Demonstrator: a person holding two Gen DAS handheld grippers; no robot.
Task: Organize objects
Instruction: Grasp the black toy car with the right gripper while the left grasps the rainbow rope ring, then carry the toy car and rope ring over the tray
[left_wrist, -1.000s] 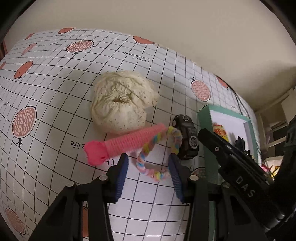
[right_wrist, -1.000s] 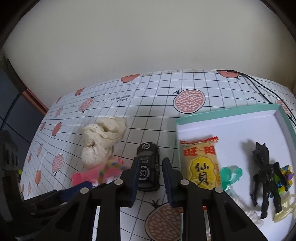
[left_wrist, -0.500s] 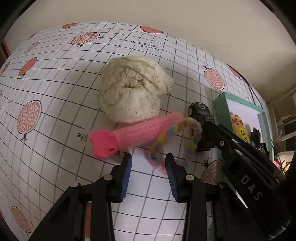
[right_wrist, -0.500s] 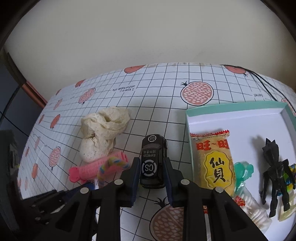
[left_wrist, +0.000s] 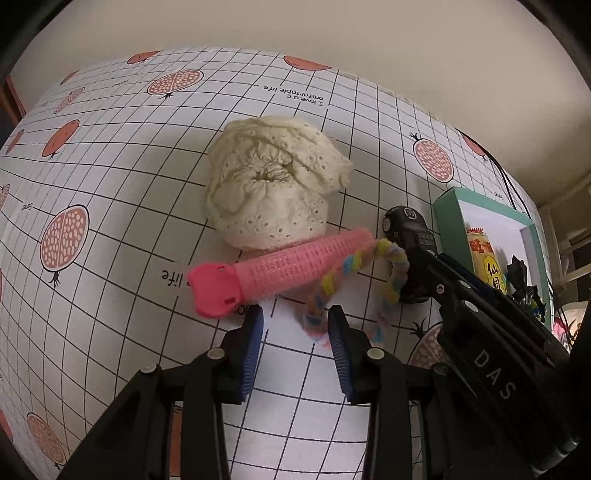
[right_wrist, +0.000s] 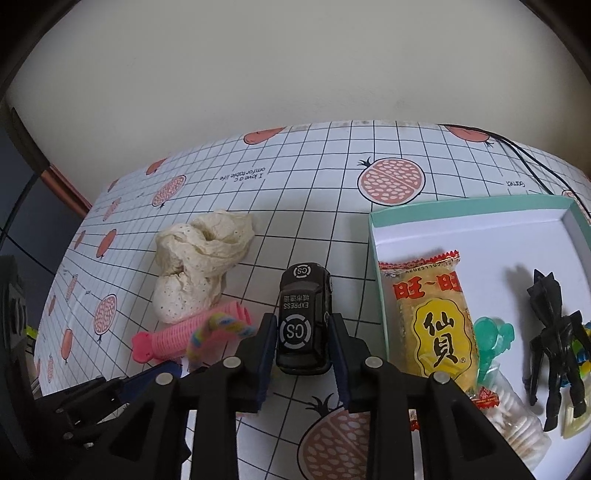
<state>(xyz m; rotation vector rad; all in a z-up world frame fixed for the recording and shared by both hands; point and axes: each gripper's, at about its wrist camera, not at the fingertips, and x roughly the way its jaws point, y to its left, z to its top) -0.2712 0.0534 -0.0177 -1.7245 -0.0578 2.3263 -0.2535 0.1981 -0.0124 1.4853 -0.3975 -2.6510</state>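
while the right tongs (right_wrist: 302, 332) sat low over the gridded worktop (right_wrist: 325, 184), we saw their blue pads on either flank of the black toy car (right_wrist: 303, 317), close against its sides, though we could not tell whether they truly pinched it. the car rested on the worktop just left of the teal-rimmed box (right_wrist: 469, 201), which held a yellow snack packet (right_wrist: 434, 321), a black figure (right_wrist: 554, 339) and a green translucent piece (right_wrist: 493, 334).

our left tongs (left_wrist: 295, 328) stood apart, gripping nothing, with one end of the pastel braided loop (left_wrist: 332, 280) lying between their tips. that loop touched the pink hair roller (left_wrist: 280, 267), which lay on its side against the crumpled cream cloth (left_wrist: 269, 188). from the left wrist view, the car (left_wrist: 406, 225) showed beyond the loop, partly hidden by the right tongs' black frame.
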